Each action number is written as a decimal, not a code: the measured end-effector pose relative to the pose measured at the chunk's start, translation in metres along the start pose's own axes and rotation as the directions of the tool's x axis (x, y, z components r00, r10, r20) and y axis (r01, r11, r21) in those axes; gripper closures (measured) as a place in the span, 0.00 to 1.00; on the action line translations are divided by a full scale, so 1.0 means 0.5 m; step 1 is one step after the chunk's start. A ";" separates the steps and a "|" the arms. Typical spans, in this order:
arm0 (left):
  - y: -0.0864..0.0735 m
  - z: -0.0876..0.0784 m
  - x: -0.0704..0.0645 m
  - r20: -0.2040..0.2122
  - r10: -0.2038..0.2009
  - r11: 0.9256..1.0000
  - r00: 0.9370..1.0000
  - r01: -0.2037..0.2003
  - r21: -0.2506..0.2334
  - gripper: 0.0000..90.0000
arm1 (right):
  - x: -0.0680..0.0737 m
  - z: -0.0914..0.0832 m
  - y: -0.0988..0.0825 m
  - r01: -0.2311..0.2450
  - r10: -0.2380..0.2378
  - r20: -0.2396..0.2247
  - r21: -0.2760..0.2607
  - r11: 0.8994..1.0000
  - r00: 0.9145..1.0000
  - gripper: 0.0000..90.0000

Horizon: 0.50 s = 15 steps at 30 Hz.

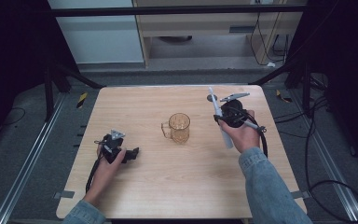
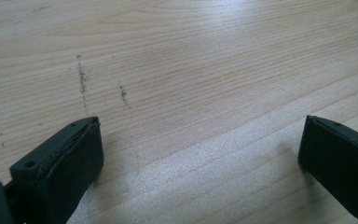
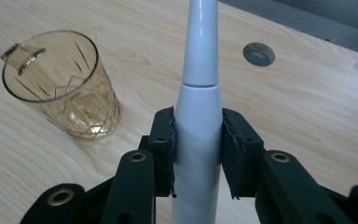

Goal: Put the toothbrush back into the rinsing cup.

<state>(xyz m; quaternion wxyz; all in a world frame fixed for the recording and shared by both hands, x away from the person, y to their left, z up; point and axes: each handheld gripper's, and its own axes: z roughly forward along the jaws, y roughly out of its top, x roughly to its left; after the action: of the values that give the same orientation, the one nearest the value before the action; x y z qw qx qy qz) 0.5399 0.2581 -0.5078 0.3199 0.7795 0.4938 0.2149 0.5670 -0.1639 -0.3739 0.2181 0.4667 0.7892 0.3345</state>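
Holding a white toothbrush [image 1: 219, 119] right of the amber mug [image 1: 179, 127], right gripper [image 1: 233, 116] looks mid-carry in high view; next: tip it over the mug rim & lower in. Left gripper view: left gripper [image 2: 200, 140] jaws spread, nothing btwn, over the table [image 2: 191, 70]. Right gripper view: pads [image 3: 165, 149] pinch the brush body, head fwd, mug to its left.

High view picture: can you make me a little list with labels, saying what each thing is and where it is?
held thing: white plastic electric toothbrush, clamped between the right gripper fingers
cup: amber see-through glass mug with a handle, upright and empty, mid-table, left of the toothbrush
left gripper: fingers wide open over bare wood, nothing between them
table: light wooden table
round hole: grey, in the tabletop, beyond the toothbrush
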 end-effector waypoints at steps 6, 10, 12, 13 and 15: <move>0.000 0.000 0.000 0.000 0.000 1.000 1.000 0.000 0.000 0.00 | 0.012 -0.002 0.024 0.006 -0.006 -0.003 -0.049 0.999 1.000 0.75; 0.000 0.000 0.000 0.000 0.001 1.000 1.000 -0.001 0.001 0.00 | 0.020 0.002 0.036 0.007 -0.007 -0.006 -0.069 0.998 1.000 0.75; 0.000 0.000 0.000 0.000 0.001 1.000 1.000 -0.001 0.001 0.00 | 0.023 0.002 0.040 0.006 -0.007 -0.006 -0.087 0.996 1.000 0.75; 0.000 0.000 0.000 0.000 0.001 1.000 1.000 -0.001 0.001 0.00 | 0.024 0.002 0.043 0.007 -0.008 -0.006 -0.098 0.995 1.000 0.75; 0.000 0.000 0.000 0.000 0.000 1.000 1.000 0.000 0.000 0.00 | 0.025 0.000 0.048 -0.004 0.003 -0.012 -0.124 0.992 1.000 0.75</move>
<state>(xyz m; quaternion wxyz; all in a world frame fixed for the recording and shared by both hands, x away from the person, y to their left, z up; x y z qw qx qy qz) 0.5399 0.2581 -0.5078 0.3197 0.7797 0.4937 0.2148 0.5754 -0.1444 -0.3568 0.2417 0.4516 0.7672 0.3860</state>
